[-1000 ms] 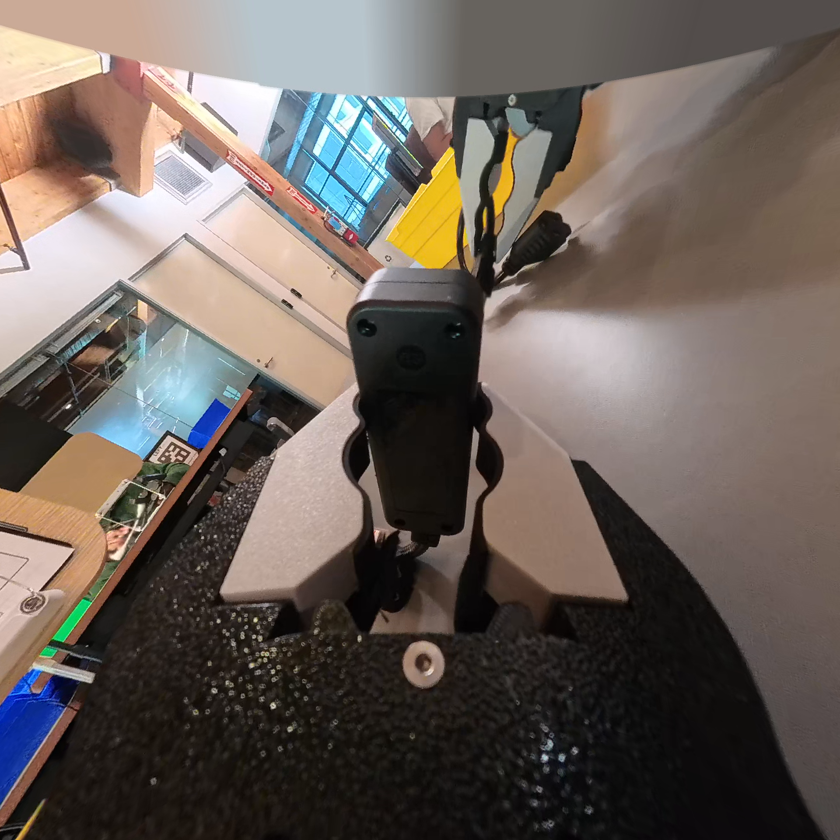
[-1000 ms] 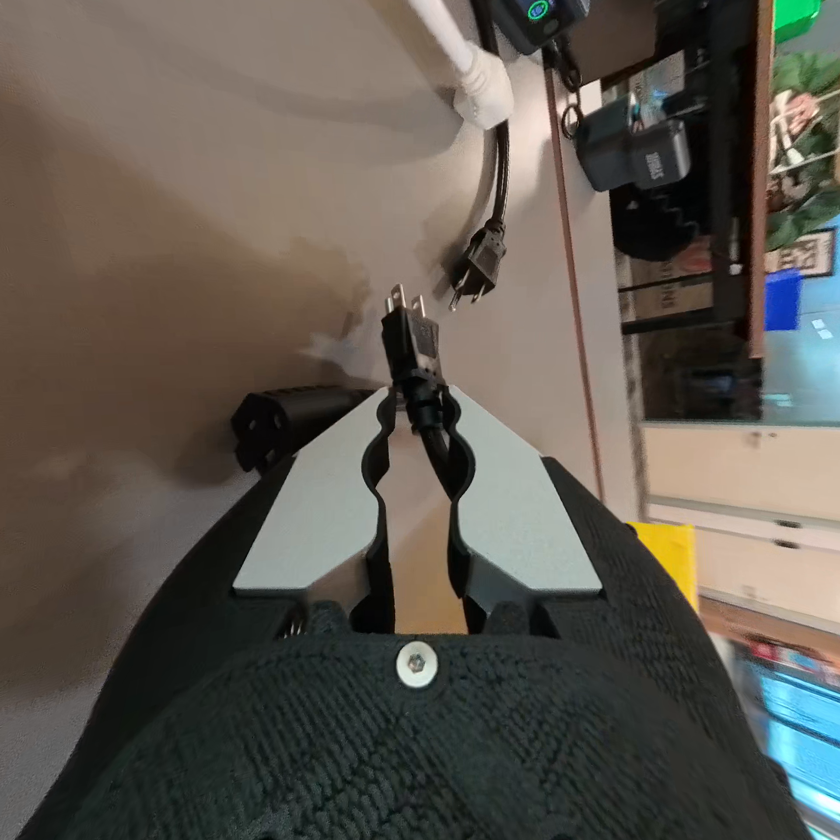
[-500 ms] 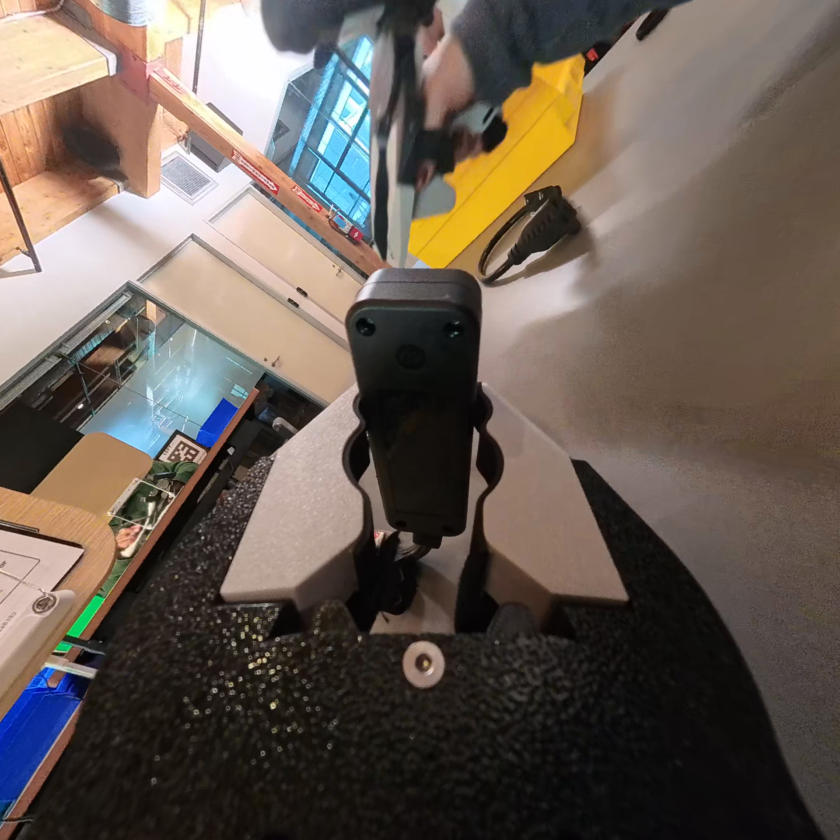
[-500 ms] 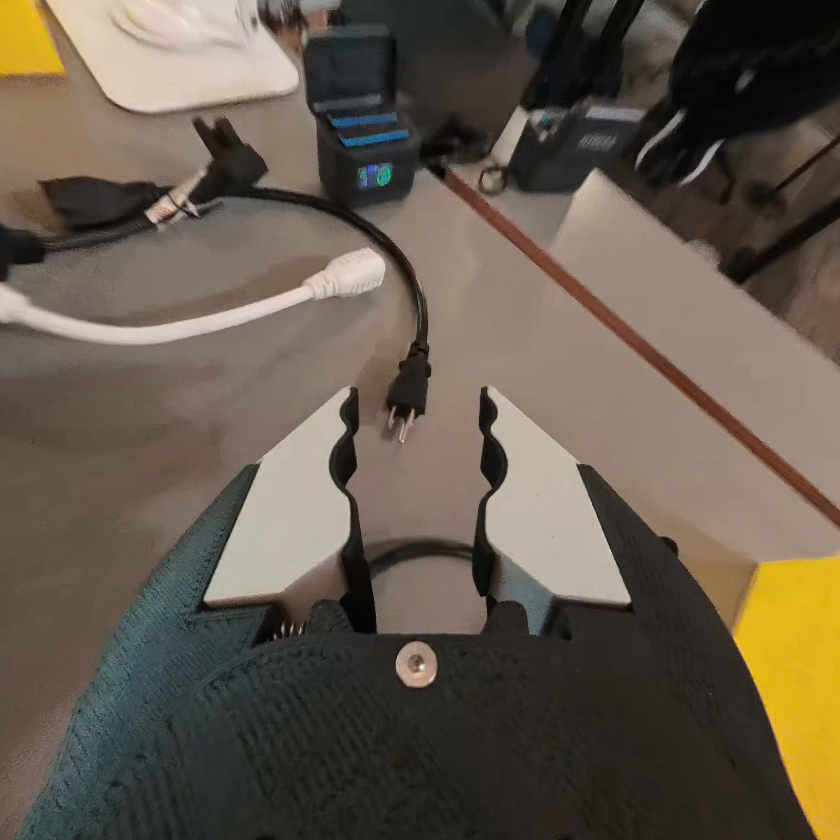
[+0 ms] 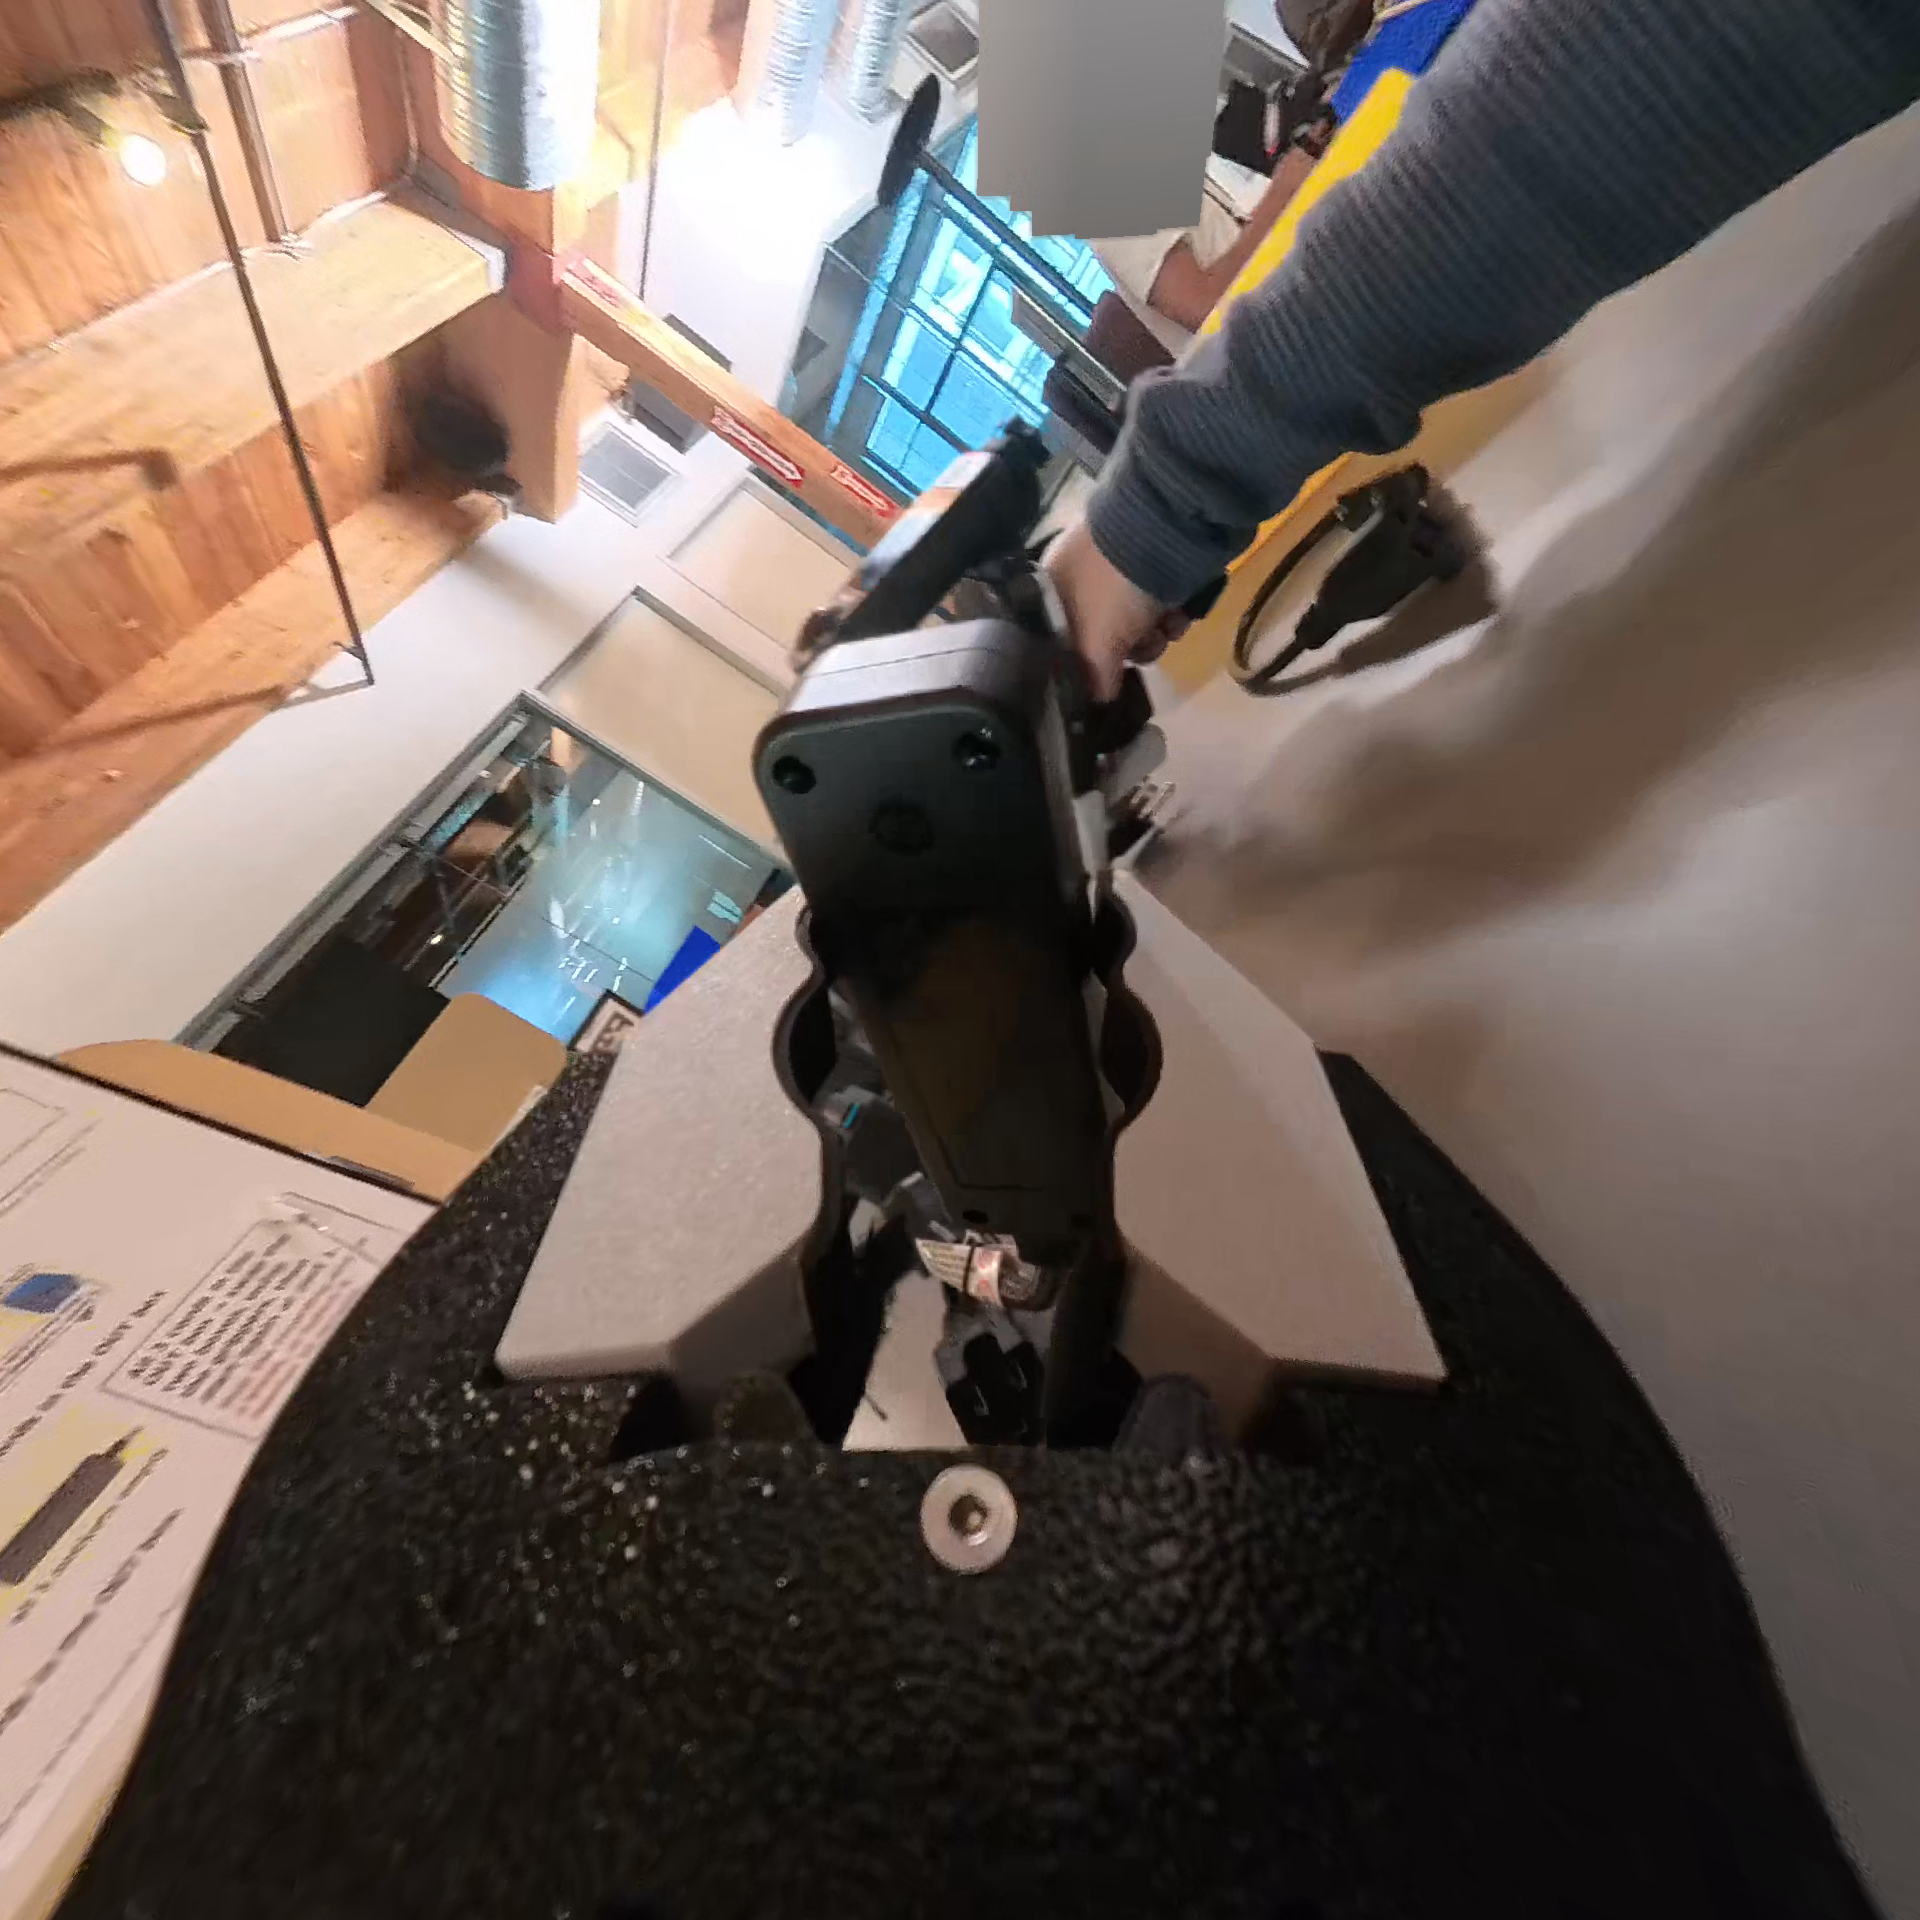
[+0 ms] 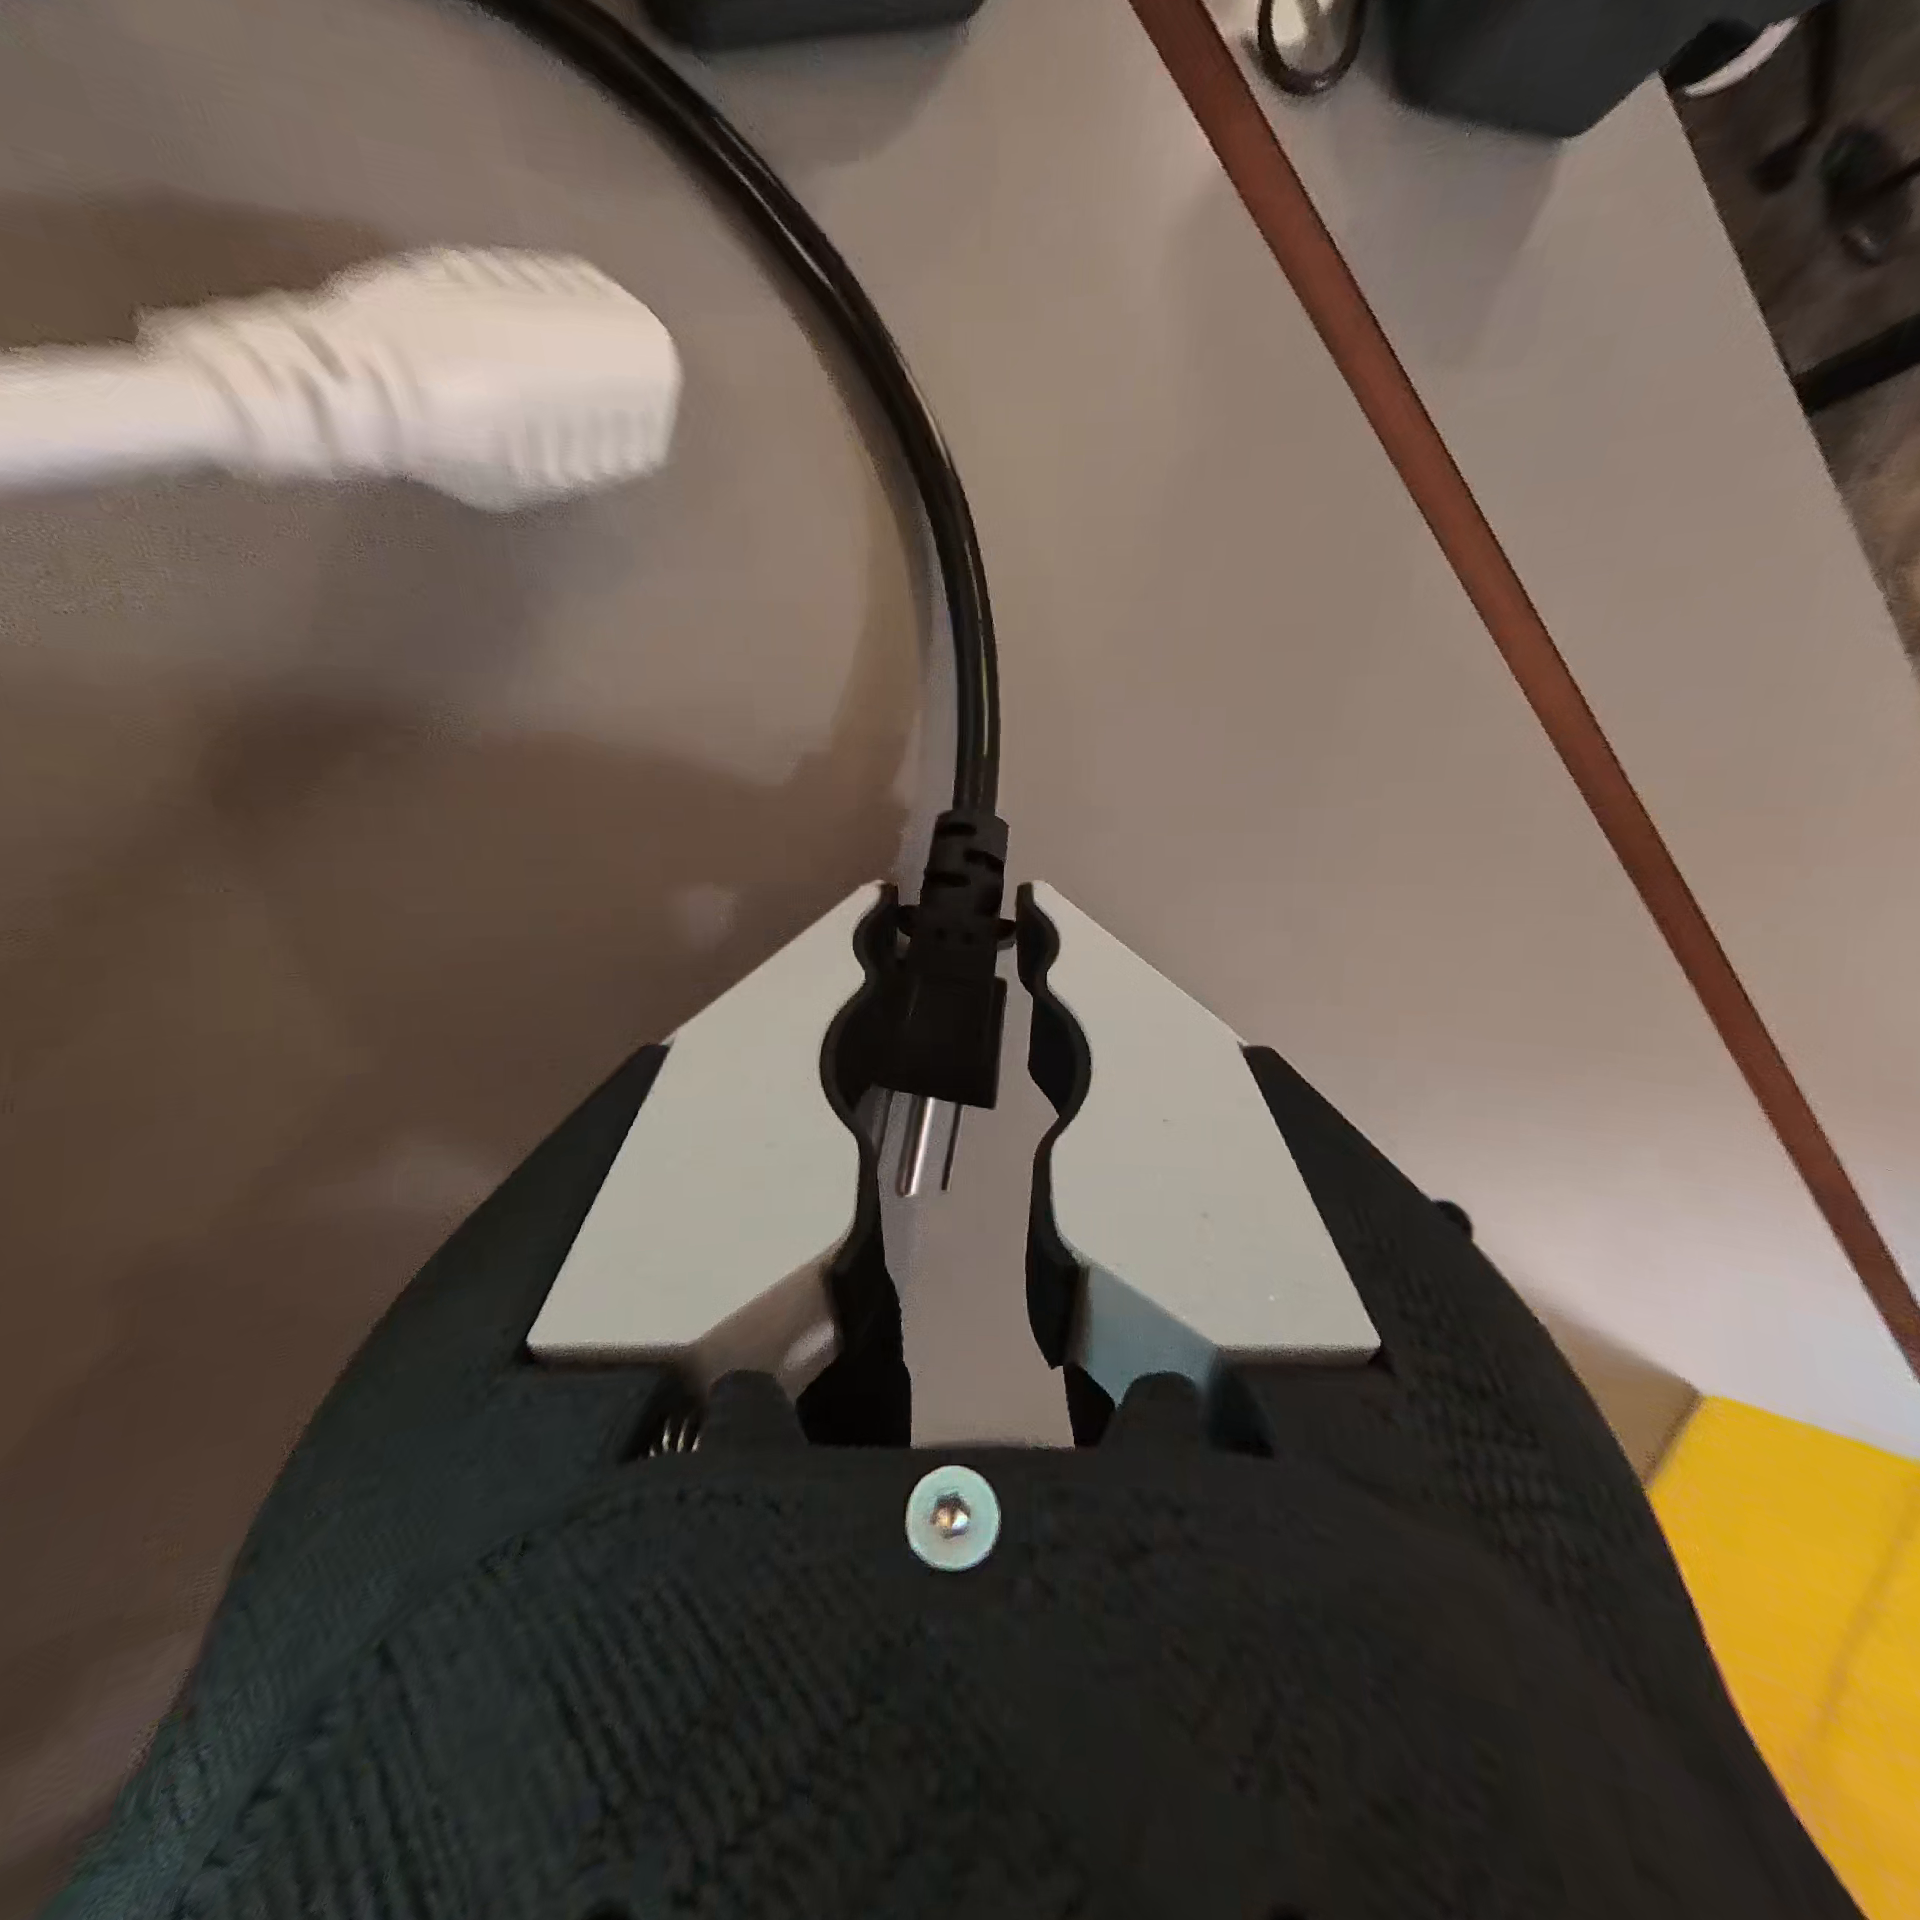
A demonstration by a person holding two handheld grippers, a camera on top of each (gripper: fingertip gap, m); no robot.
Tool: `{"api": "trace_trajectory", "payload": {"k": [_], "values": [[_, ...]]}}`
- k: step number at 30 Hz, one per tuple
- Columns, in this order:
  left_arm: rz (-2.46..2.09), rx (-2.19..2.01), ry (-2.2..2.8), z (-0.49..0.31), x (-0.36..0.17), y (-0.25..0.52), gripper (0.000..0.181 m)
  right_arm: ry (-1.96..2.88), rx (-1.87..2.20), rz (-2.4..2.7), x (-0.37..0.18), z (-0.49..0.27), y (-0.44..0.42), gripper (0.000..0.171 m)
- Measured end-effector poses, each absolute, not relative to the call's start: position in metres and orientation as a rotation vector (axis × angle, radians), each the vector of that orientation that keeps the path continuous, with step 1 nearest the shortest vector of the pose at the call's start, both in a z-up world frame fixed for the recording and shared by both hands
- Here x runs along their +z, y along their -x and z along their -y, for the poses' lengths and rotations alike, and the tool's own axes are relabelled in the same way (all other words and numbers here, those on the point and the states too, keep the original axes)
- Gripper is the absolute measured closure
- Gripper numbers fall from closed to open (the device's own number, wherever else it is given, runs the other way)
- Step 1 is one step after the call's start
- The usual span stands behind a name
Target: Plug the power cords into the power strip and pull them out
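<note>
My left gripper point(image 5: 961, 935) is shut on the black power strip point(image 5: 925, 831) and holds it off the table with its screwed back toward the camera. Behind it, a hand in a grey sleeve holds the right gripper point(image 5: 935, 551) low over the table. In the right wrist view my right gripper point(image 6: 956, 920) has its fingers closed round a black plug point(image 6: 951, 1023) on the grey table point(image 6: 1195, 623). The plug's prongs point back toward the camera and its black cord point(image 6: 935, 520) curves away to the upper left.
A blurred white plug point(image 6: 468, 384) lies left of the black cord. The table's brown edge point(image 6: 1455, 520) runs diagonally at the right, with a yellow surface point(image 6: 1818, 1662) below it. Another black cord end point(image 5: 1371, 551) lies on the table farther off. A printed cardboard box point(image 5: 156, 1299) stands at the left.
My right gripper let go of the first black plug, swung round open to a second black plug and closed on it. My left gripper kept the power strip and tilted a little.
</note>
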State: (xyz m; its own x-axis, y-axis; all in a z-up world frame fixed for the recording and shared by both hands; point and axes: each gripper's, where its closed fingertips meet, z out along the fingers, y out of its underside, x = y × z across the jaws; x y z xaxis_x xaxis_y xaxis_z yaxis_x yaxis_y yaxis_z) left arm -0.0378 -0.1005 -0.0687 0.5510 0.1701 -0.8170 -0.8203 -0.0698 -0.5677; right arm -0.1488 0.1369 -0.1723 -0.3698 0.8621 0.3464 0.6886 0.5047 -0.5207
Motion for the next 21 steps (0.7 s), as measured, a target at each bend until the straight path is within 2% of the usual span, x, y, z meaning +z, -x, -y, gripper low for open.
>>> {"api": "trace_trajectory", "payload": {"k": [6,9,16,21], "values": [[-0.497,0.984,1.224,0.128,-0.008,0.037,0.136,1.378,0.143,2.083,-0.174,-0.175,0.122,0.150],[-0.443,1.061,1.188,0.140,0.006,0.049,0.137,1.525,0.171,2.083,-0.175,-0.173,0.099,0.151],[-0.474,1.127,1.321,0.129,-0.034,0.076,0.138,1.672,0.524,2.530,-0.168,-0.082,0.025,0.146],[-0.544,1.043,1.405,0.115,-0.064,0.071,0.138,1.454,0.635,2.523,-0.126,-0.081,0.017,0.141]]}}
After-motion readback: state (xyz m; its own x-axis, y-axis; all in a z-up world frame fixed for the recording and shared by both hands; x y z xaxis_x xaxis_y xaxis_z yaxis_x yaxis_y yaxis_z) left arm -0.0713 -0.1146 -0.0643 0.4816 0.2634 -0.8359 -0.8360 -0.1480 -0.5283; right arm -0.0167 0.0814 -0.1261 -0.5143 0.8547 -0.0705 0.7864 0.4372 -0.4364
